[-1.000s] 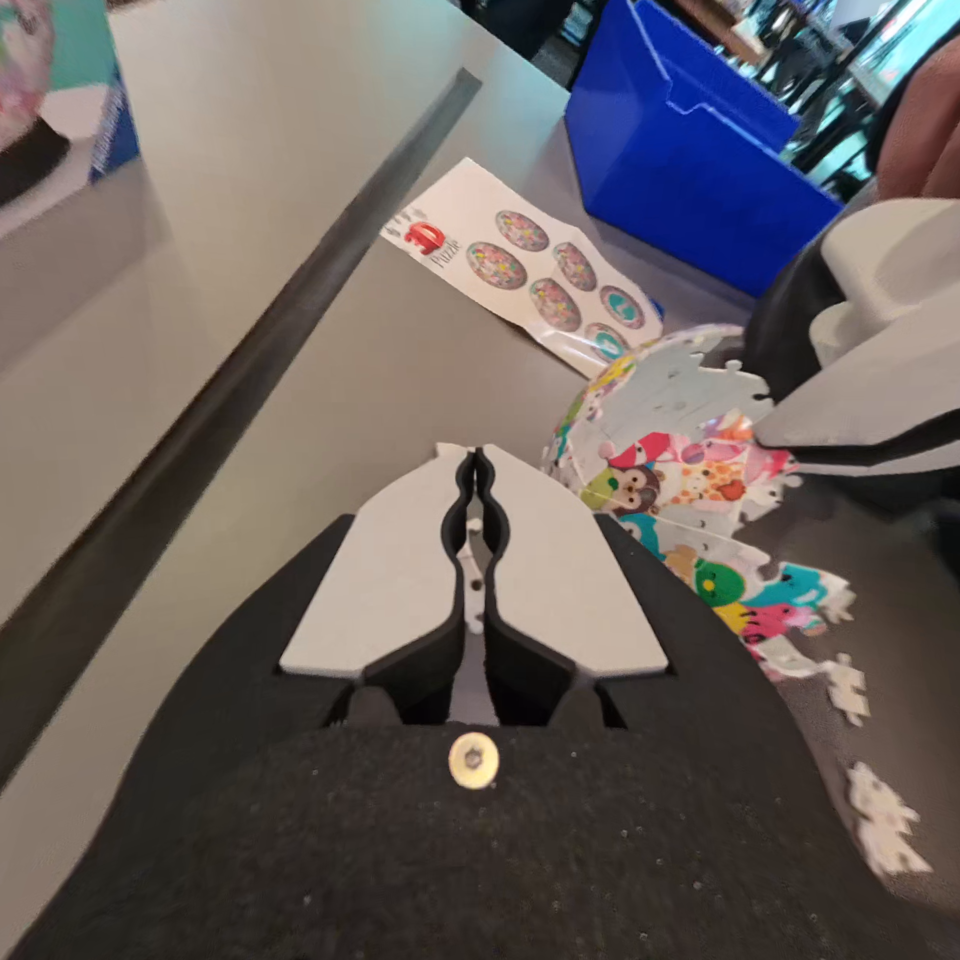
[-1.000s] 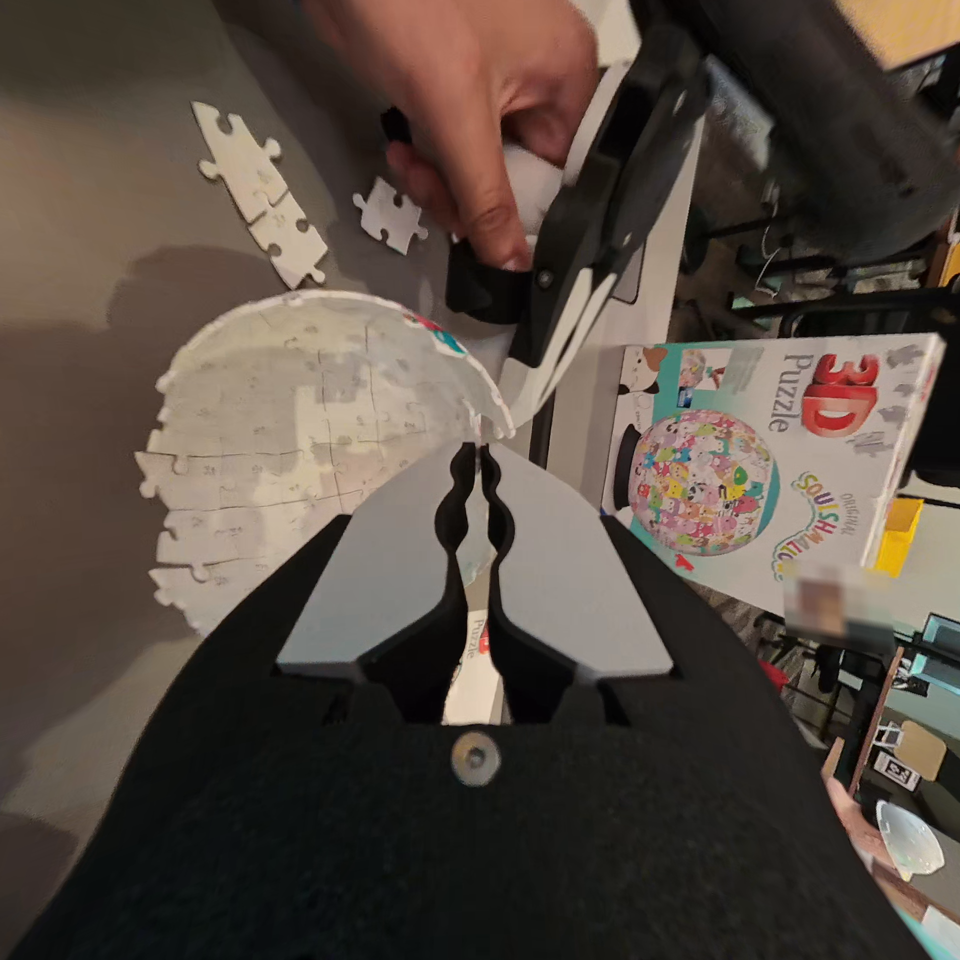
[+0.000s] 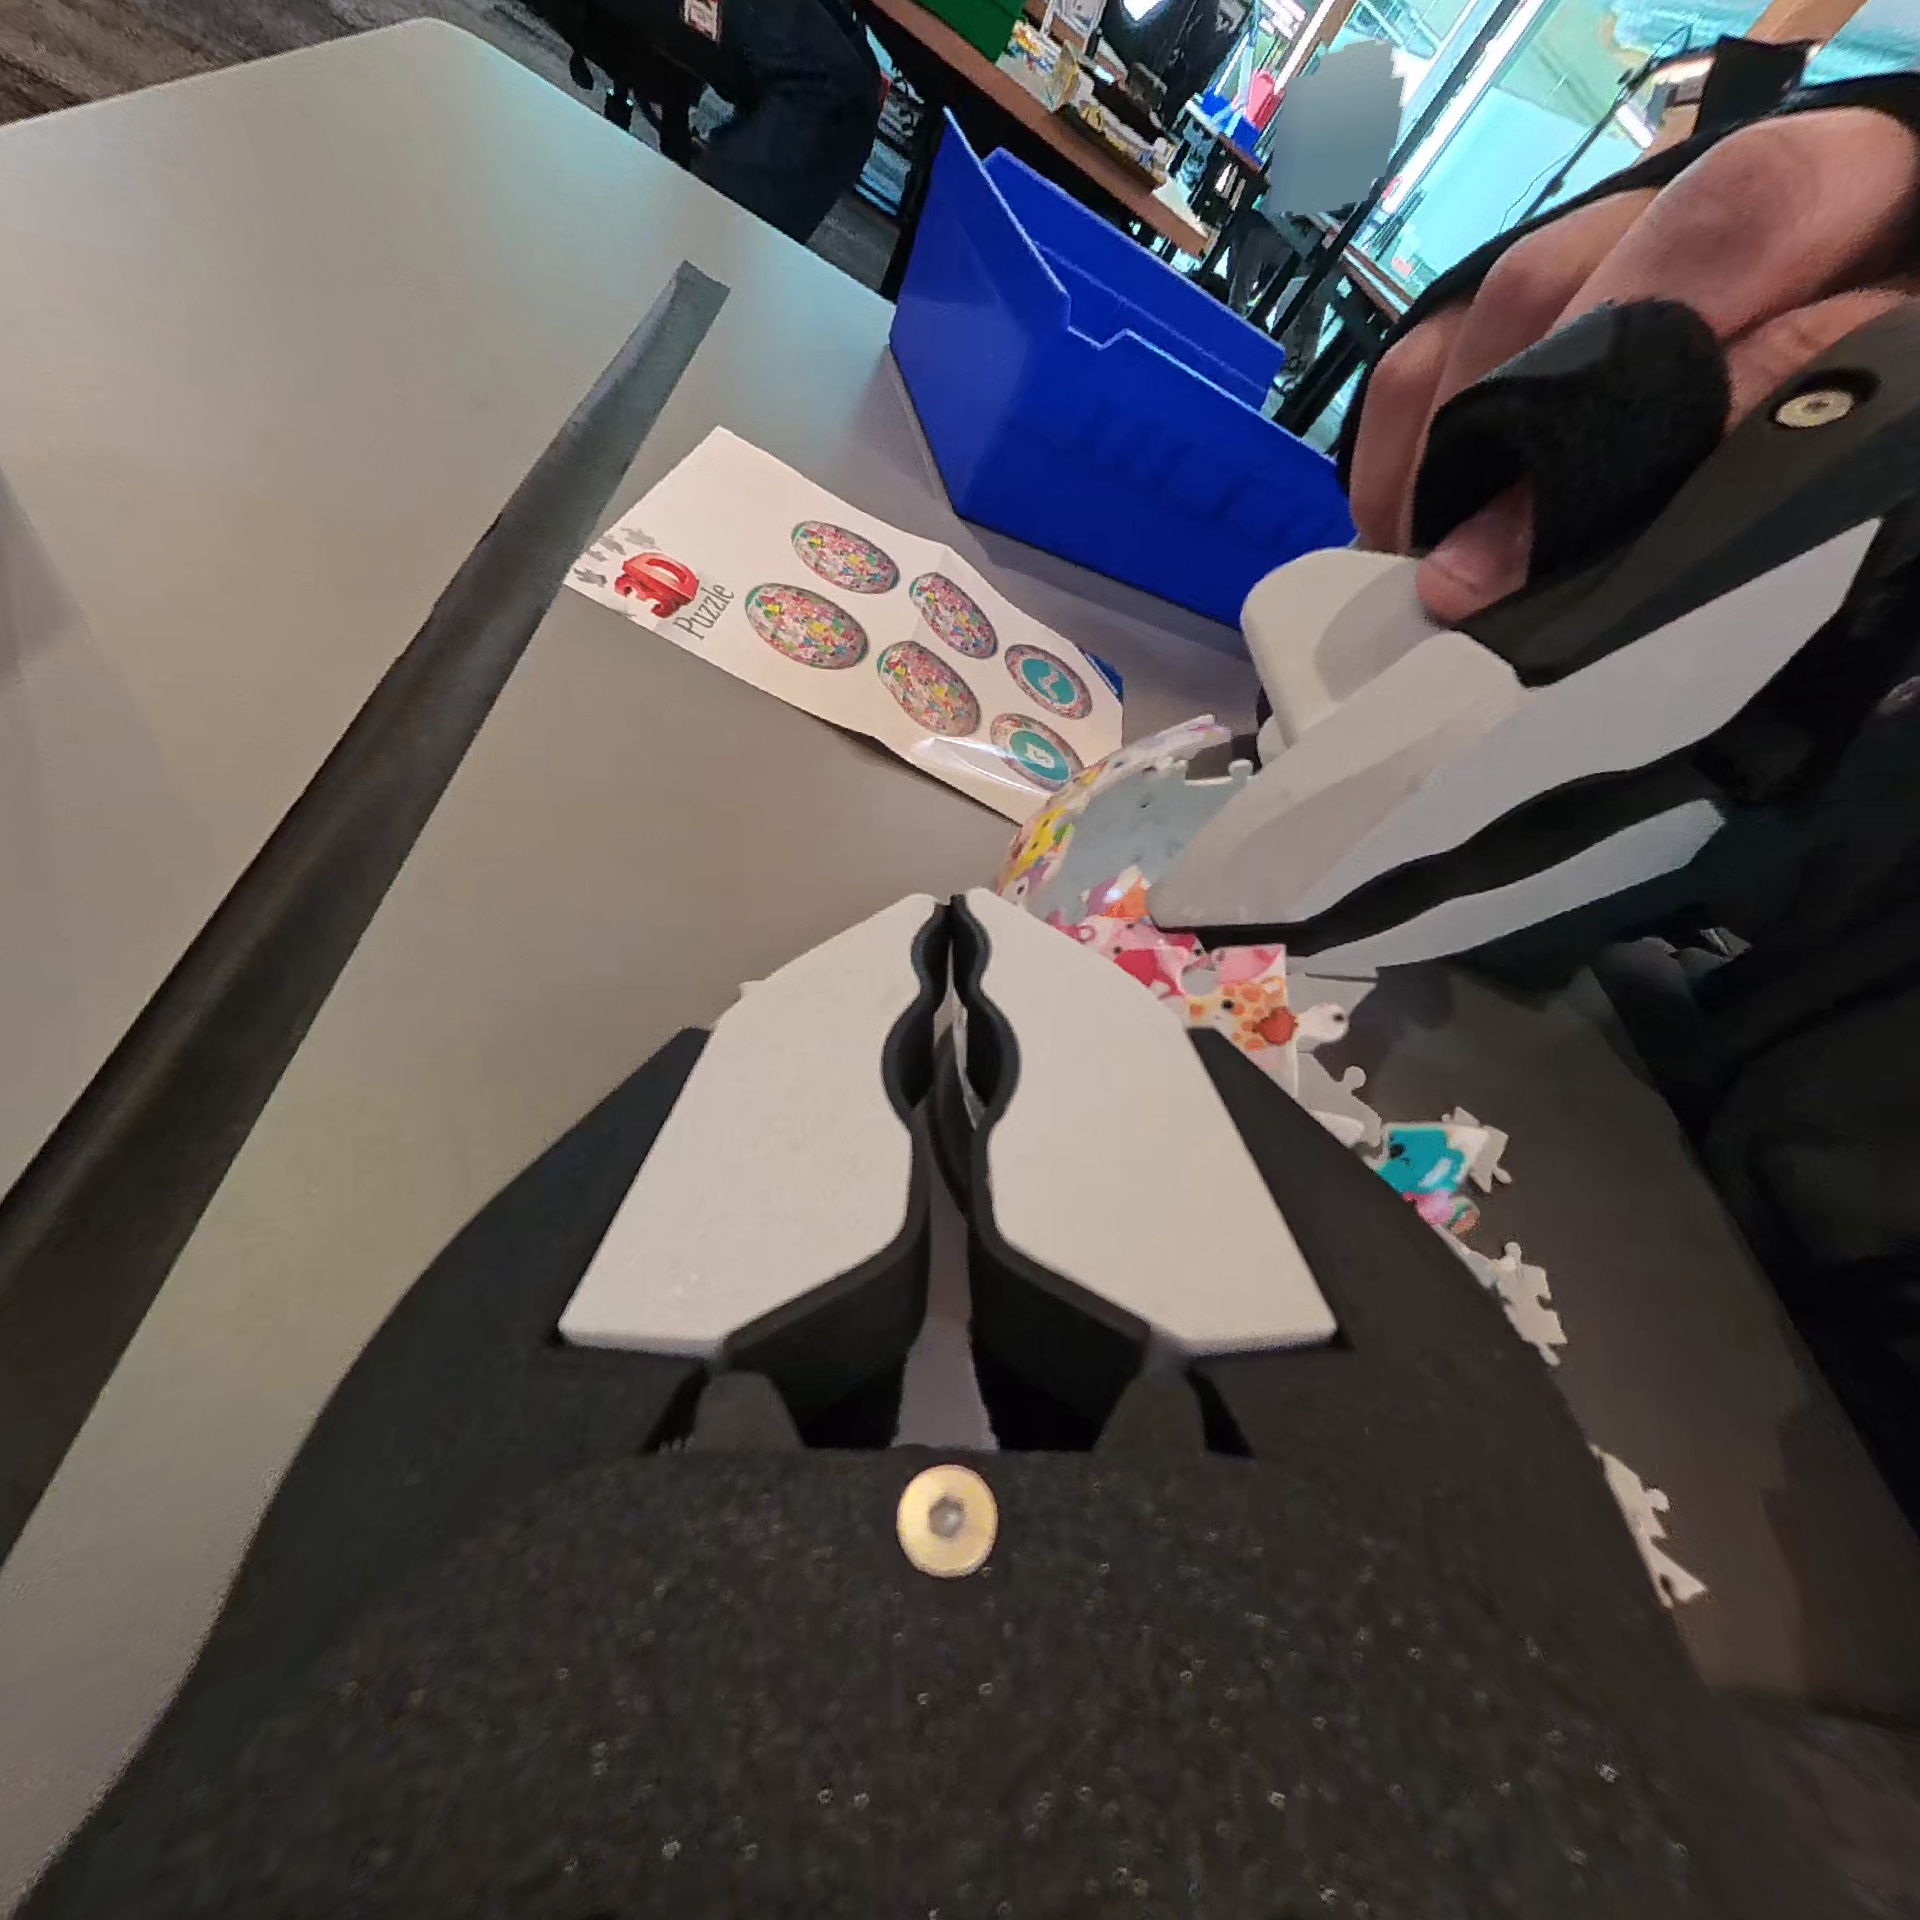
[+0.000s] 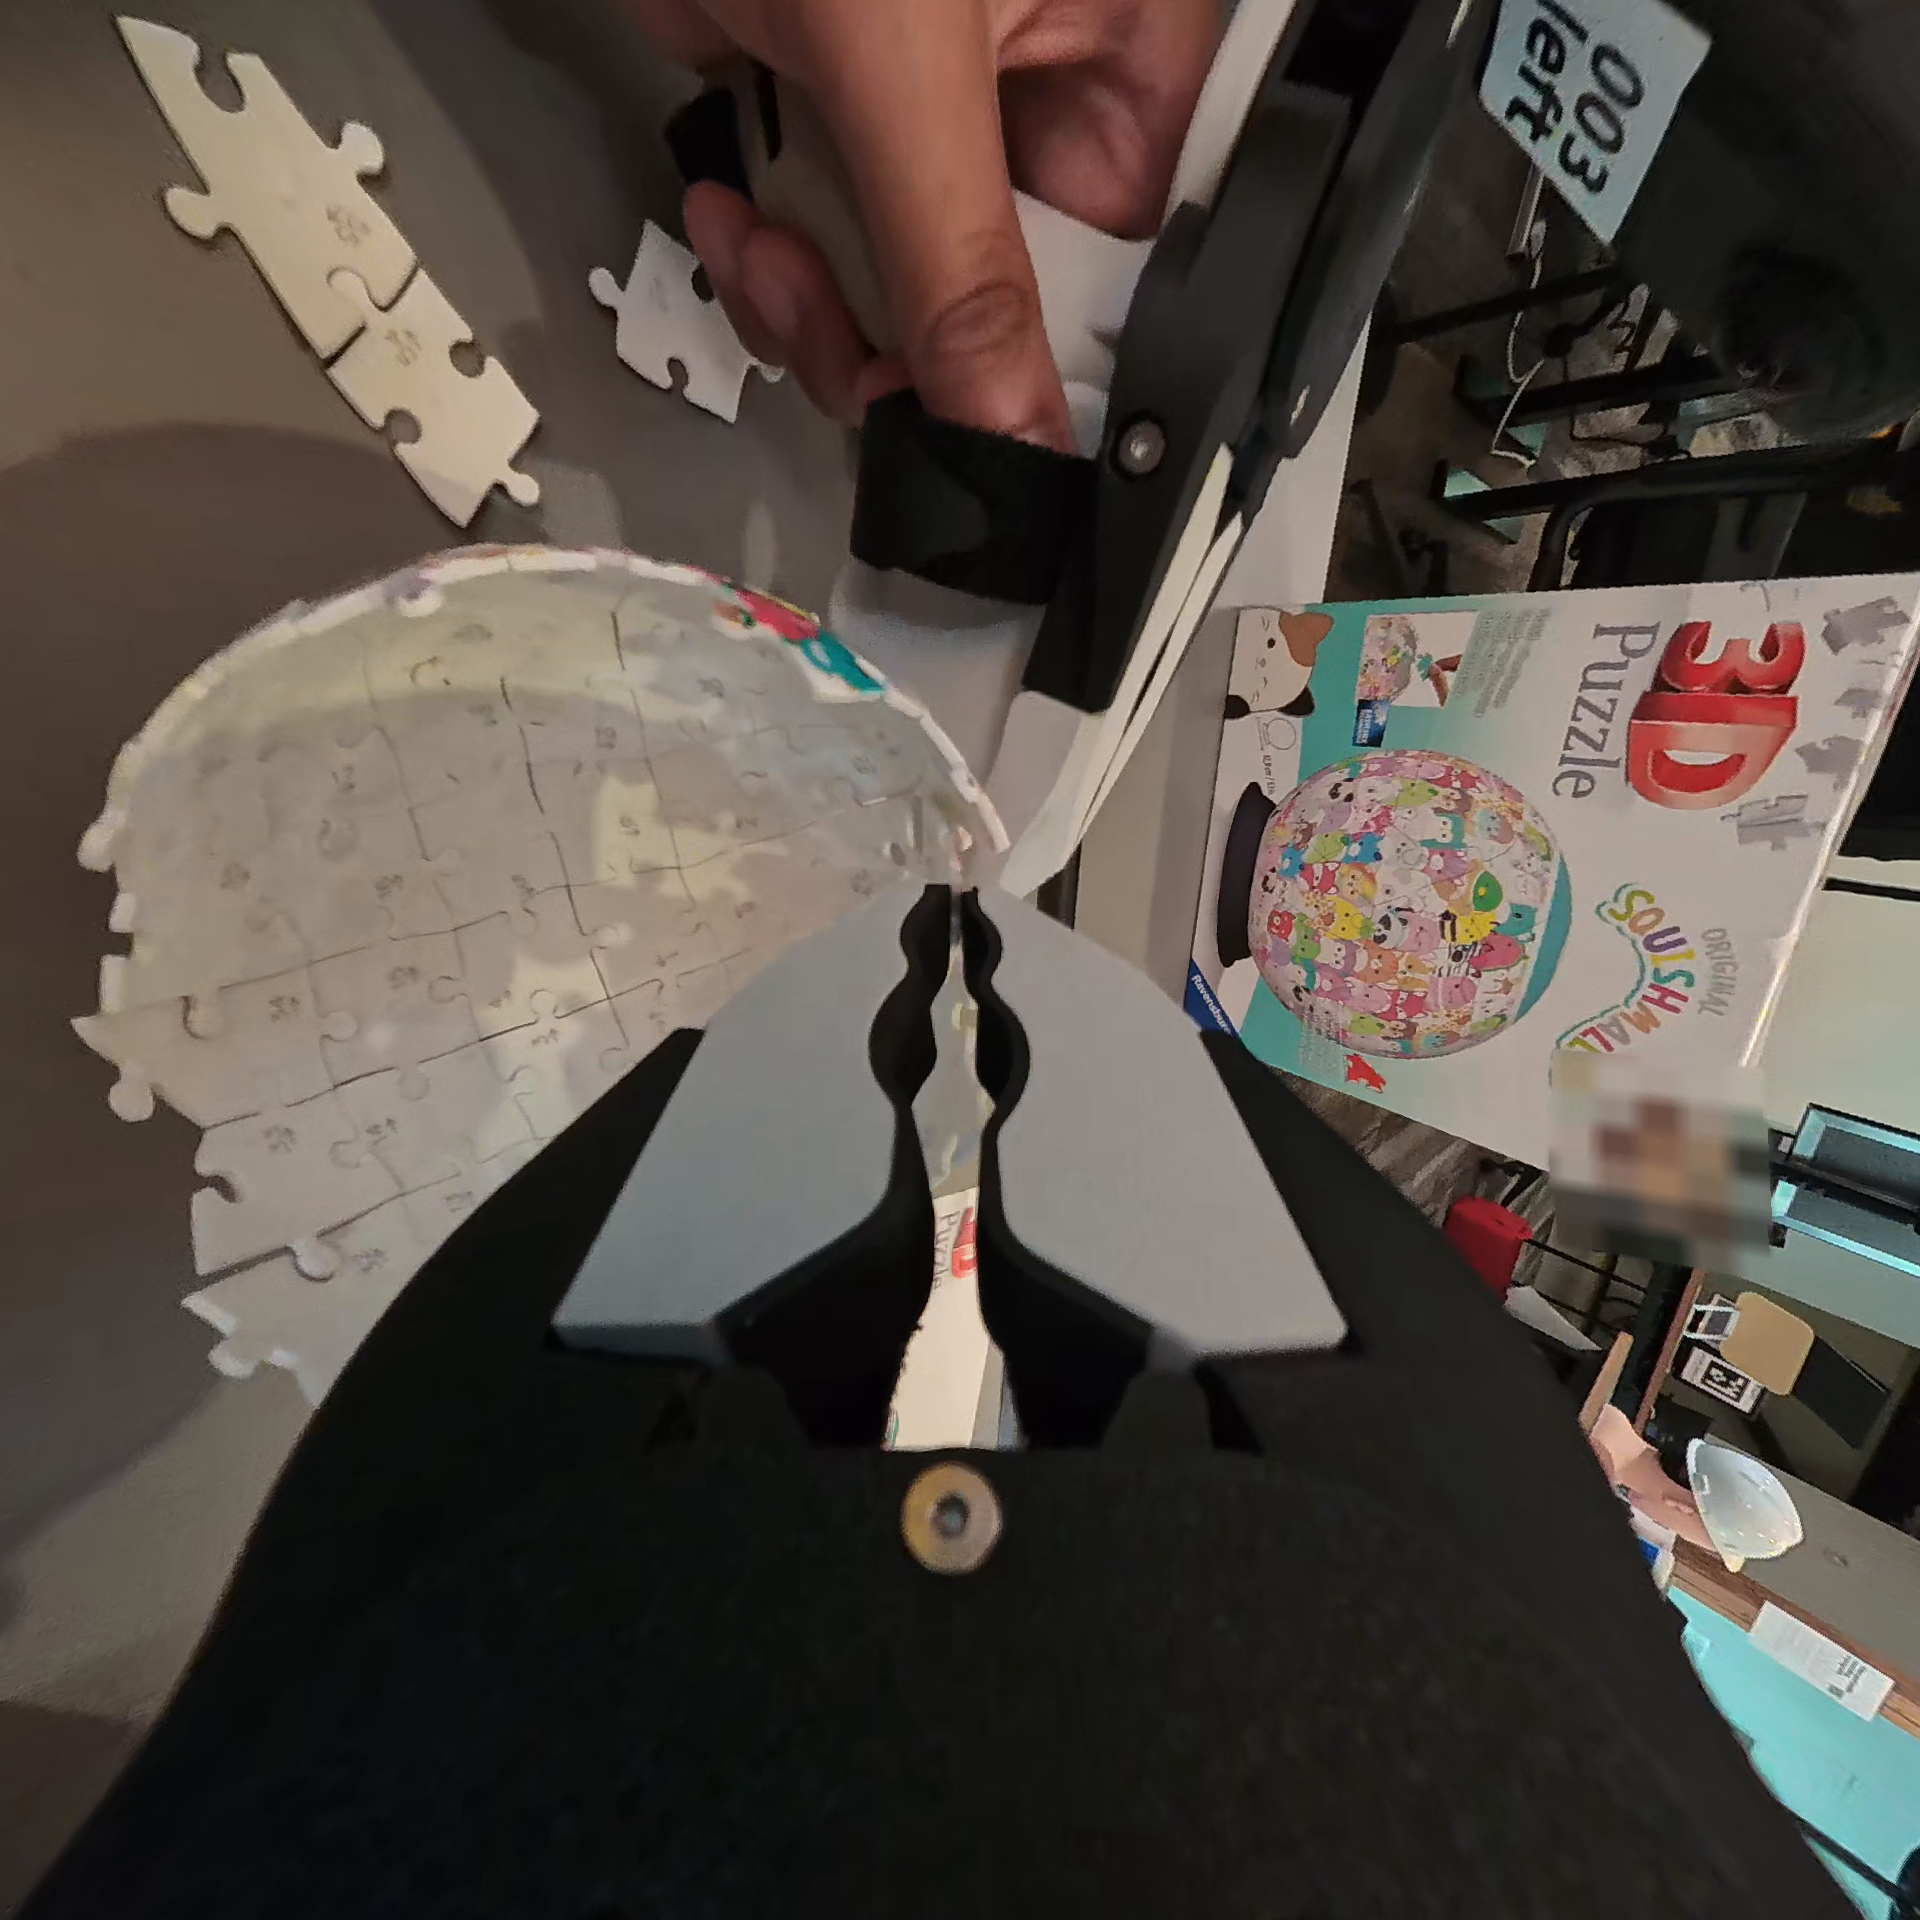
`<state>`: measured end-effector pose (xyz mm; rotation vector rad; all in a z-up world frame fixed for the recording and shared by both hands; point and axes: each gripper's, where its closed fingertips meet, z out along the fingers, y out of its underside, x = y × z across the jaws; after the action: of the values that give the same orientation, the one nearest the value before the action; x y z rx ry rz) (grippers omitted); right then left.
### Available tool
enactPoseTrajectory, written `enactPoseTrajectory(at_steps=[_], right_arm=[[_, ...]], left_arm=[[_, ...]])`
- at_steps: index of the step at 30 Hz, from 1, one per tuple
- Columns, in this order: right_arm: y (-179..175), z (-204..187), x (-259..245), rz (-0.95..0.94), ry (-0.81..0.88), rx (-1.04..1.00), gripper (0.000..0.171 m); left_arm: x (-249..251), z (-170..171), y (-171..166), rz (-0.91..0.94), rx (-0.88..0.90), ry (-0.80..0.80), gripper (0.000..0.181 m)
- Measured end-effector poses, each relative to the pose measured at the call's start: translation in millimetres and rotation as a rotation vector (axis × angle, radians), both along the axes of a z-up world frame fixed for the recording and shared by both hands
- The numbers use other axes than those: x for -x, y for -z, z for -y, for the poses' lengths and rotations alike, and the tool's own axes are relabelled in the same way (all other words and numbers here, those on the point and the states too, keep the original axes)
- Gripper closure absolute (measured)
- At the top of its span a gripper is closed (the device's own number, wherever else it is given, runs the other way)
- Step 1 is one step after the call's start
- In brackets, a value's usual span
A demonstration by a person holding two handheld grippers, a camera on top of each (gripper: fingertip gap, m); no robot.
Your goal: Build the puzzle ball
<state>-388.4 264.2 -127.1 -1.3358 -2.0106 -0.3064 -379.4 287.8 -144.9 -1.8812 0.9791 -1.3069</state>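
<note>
Left tongs [image 3: 951,920] are pinched almost fully together, only a hairline slit between the grey tips, and a thin white sliver shows in that slit; whether it is a puzzle piece I cannot tell. Right tongs [image 4: 954,902] are just as tightly closed, tips right at the rim of the half-built puzzle ball [image 4: 436,883], seemingly nipping its edge, though the contact point is too blurred to be sure.

The ball is a curved shell lying on the grey counter [image 4: 94,364], just left of and ahead of the right tongs, its white hollow inside turned toward that camera, its toothed open edge running down the left. From the left view the same shell [image 3: 1101,842] sits just right of the left tongs' tips, coloured cartoon side outward, with the right tongs [image 3: 1226,914] coming in over it from the right.

Loose white pieces [image 4: 343,270] lie face down beyond the shell, far left of the right tongs. More pieces [image 3: 1527,1299] trail along the right side of the left tongs. The puzzle box [image 4: 1538,831] stands to the right of the right tongs. A printed leaflet [image 3: 842,623] and a blue bin [image 3: 1070,416] lie ahead of the left tongs.
</note>
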Motion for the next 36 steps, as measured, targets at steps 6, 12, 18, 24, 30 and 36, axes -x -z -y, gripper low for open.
enactPoseTrajectory(at_steps=[6, 12, 18, 24, 30, 36], right_arm=[[2.3, -0.4, 1.3, 0.003, 0.021, 0.007, 0.169], [4.1, 0.2, 3.3, 0.009, 0.024, 0.008, 0.169], [6.7, -0.8, 3.3, 0.016, 0.028, 0.020, 0.169], [7.5, 0.1, 3.3, 0.018, 0.039, 0.066, 0.169], [8.8, -3.0, 6.9, 0.057, 0.038, 0.080, 0.169], [10.5, -0.6, 3.1, 0.095, 0.018, 0.123, 0.169]], left_arm=[[-1.1, 3.5, -3.3, 0.012, -0.003, 0.018, 0.181], [0.1, 2.6, -0.7, 0.003, 0.005, 0.014, 0.181], [5.1, -1.0, 11.9, -0.034, 0.047, 0.001, 0.181], [-1.1, 0.5, 28.6, -0.110, 0.079, 0.018, 0.181], [-2.2, -2.9, 32.5, -0.120, 0.108, 0.000, 0.181], [1.6, -7.3, 27.6, -0.068, 0.139, -0.023, 0.181]])
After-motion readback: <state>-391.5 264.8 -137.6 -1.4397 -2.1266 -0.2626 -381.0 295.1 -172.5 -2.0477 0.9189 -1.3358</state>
